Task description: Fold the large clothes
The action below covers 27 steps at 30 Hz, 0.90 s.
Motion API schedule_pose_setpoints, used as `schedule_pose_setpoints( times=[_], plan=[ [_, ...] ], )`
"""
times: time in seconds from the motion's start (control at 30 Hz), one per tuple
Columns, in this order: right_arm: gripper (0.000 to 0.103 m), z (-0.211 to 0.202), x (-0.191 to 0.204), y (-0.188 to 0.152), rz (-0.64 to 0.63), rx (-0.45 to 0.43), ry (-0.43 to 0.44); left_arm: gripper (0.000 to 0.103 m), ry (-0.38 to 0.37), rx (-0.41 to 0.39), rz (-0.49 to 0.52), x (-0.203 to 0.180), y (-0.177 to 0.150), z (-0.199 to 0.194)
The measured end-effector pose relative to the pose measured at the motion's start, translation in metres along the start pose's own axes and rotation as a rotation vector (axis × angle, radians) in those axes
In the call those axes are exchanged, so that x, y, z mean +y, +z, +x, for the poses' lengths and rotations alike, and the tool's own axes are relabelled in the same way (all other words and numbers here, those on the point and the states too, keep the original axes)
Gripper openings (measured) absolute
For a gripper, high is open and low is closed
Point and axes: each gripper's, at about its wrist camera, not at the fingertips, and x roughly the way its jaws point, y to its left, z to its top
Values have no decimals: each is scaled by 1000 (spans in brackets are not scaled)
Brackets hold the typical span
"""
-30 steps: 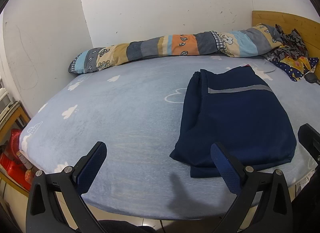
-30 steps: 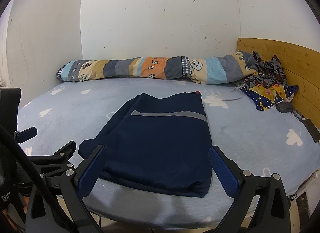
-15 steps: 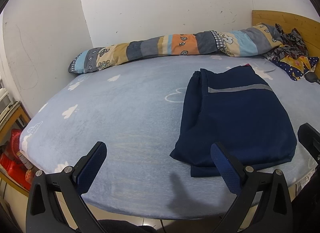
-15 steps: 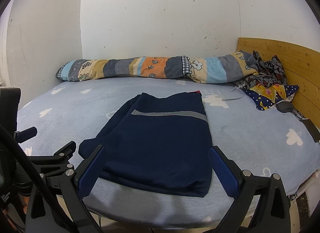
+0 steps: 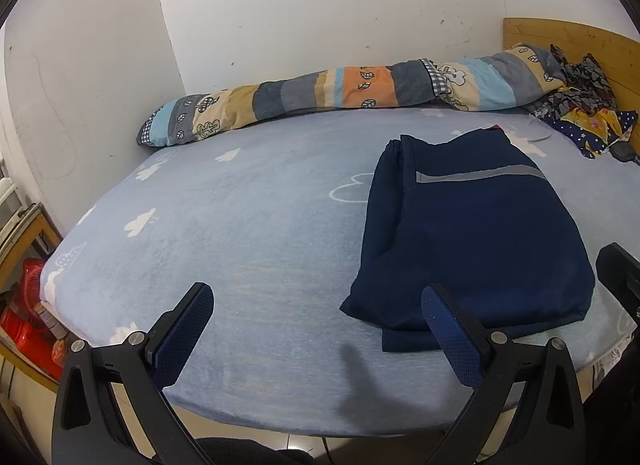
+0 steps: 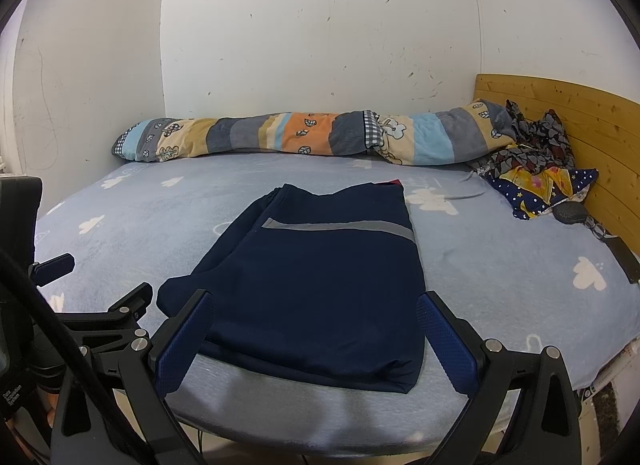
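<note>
Trousers [image 6: 316, 281] folded, long axis running away from me | dead ahead of right gripper [image 6: 312, 341], nearer; right of left gripper [image 5: 316, 331] | both wide open, empty.

We are looking at a bed [image 6: 500, 265] wearing a pale blue cloud-print sheet, sitting in a corner of scuffed white walls [image 6: 320, 45]. A wooden headboard [image 6: 560, 113] is rising on the right, and a patchwork bolster [image 5: 340, 93] is lying along the far wall.

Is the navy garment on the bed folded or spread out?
Folded: the navy garment lies as a compact rectangle on the bed, layered edges showing at its near corner.
</note>
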Motion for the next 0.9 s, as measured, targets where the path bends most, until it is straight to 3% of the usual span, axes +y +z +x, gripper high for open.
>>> schedule_pose_setpoints(
  times=[0.9],
  plan=[
    [102,2,-2,-1,-1,-2,3,103,-6,-5,12,4,1,-2]
  ],
)
